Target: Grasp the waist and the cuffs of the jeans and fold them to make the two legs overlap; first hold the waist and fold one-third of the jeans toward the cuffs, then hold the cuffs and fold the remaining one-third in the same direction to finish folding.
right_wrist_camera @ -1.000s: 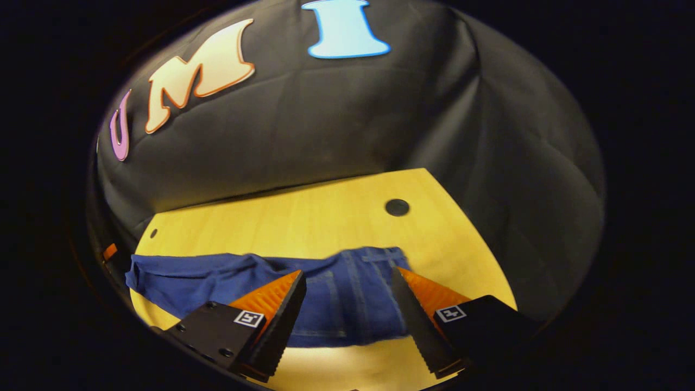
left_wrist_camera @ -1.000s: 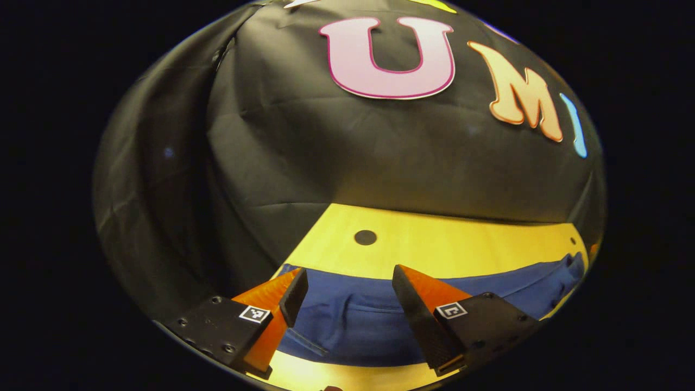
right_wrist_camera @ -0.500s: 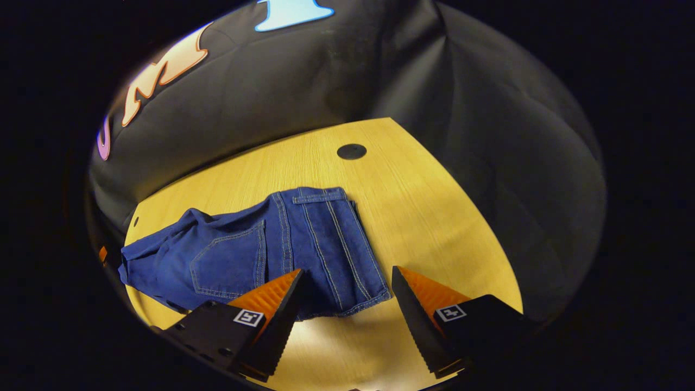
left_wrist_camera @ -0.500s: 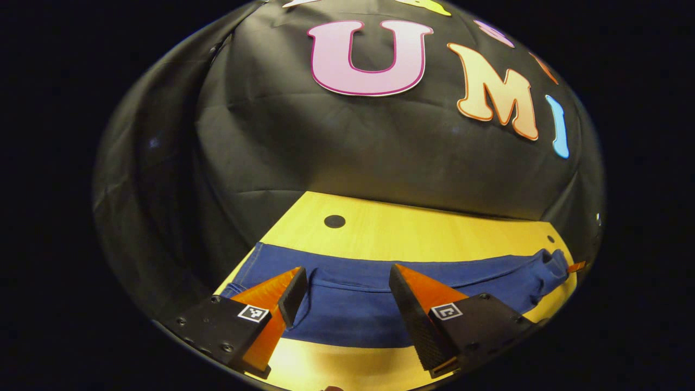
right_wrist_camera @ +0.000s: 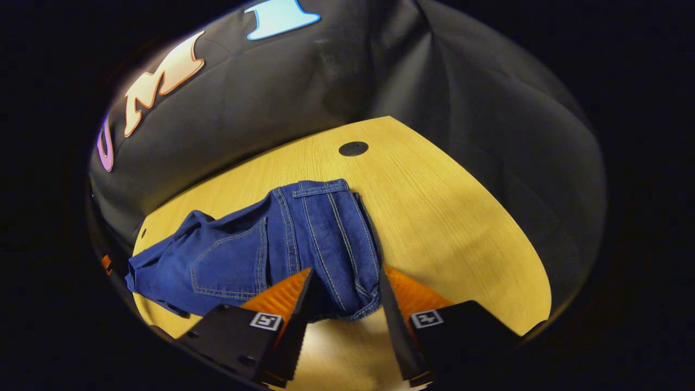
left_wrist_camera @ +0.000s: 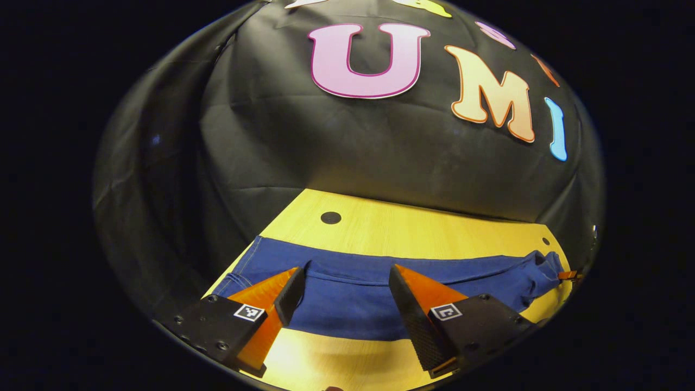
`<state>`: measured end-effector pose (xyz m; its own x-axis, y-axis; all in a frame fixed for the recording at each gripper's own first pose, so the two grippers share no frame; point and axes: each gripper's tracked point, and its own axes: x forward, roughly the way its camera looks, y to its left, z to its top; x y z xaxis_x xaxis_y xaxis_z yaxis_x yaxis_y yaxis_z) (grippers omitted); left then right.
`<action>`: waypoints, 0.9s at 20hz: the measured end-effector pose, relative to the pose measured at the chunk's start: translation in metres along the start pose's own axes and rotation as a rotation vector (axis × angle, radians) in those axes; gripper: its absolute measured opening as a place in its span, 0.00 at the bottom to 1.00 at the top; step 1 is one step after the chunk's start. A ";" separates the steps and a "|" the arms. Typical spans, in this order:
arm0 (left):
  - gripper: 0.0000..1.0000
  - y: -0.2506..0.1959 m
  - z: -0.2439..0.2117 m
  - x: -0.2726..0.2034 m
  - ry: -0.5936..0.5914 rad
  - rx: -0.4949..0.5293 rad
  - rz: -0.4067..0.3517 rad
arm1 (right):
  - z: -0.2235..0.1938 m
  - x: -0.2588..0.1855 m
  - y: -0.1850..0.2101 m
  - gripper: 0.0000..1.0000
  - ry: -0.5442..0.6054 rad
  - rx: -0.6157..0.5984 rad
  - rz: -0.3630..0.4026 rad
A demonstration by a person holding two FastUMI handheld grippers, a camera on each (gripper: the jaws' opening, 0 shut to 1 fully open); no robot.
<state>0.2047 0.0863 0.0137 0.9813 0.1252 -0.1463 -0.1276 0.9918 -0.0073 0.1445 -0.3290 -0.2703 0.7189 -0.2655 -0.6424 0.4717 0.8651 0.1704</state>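
The blue jeans (left_wrist_camera: 347,298) lie stretched across the yellow table (left_wrist_camera: 423,233), running from the left end away to the far right. My left gripper (left_wrist_camera: 343,271) hovers open just in front of the near long edge, with the denim showing between its fingers. In the right gripper view the jeans (right_wrist_camera: 239,255) show a back pocket and the stitched waist end (right_wrist_camera: 326,228). My right gripper (right_wrist_camera: 345,274) straddles the near corner of that waist end. Its jaws have narrowed and stand partly closed, with the hem bunching between them.
The table (right_wrist_camera: 461,217) has a round black hole (right_wrist_camera: 353,148) beyond the waist end and a small hole (right_wrist_camera: 143,233) farther along. In the left gripper view the same large hole (left_wrist_camera: 330,218) sits behind the jeans. Black cloth walls close in the table's far side.
My right gripper tipped down over the table, moved up to the waist end and narrowed its fingers around the corner. My left gripper view shifted slightly, showing more of the jeans' left end.
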 end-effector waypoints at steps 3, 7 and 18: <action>0.95 -0.004 0.000 0.004 0.005 -0.033 -0.015 | 0.002 0.002 0.005 0.41 0.012 0.051 0.001; 0.95 -0.008 0.002 0.011 -0.001 -0.061 -0.025 | 0.002 -0.002 0.006 0.34 -0.022 -0.011 -0.025; 0.94 -0.009 0.005 0.015 0.039 -0.081 -0.001 | 0.029 -0.031 0.016 0.07 -0.043 0.141 -0.019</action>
<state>0.2213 0.0794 0.0166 0.9752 0.1215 -0.1850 -0.1394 0.9864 -0.0869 0.1449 -0.3196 -0.2262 0.7290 -0.3020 -0.6143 0.5502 0.7924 0.2634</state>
